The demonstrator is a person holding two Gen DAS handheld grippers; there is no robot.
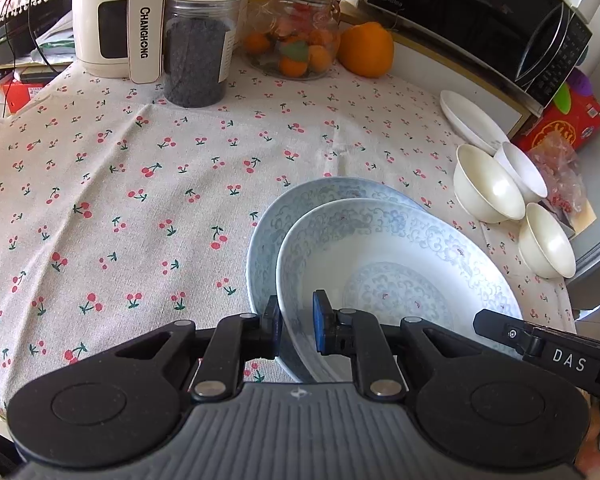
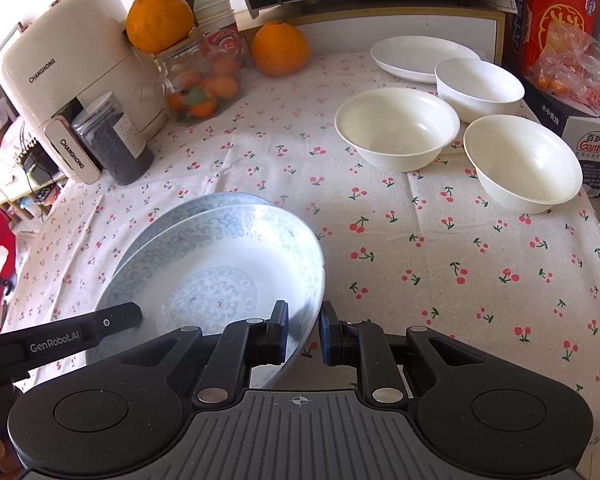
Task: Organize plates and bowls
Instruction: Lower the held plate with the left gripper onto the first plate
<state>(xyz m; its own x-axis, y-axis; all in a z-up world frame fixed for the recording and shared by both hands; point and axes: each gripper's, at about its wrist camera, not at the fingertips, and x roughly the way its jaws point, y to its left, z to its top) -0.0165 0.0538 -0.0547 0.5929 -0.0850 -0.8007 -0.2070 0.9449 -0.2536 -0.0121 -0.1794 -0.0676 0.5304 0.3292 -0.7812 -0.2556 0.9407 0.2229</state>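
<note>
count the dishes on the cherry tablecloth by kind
Blue-patterned porcelain plates: 2, the upper tilted over the lower
Plain white flat plate: 1
Plain white round bowls: 3
Total: 6

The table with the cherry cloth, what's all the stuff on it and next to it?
Blue-patterned plates: two, pale blue and white, near edge, upper one tilted on the lower.
White bowls: three, cream white, far right, side by side.
White plate: one, white, behind the bowls.
Oranges: two big, orange, one on the glass jar, one beside it.
Glass jar: one, clear, small orange fruit inside.
Dark jar: one, clear with black contents, by the appliance.
Appliance: one, cream, far left.
Microwave: one, black, at the back.
Red box: one, right.
Left gripper: black, clamped on the upper plate's rim.
Right gripper: black, clamped on the same rim.
</note>
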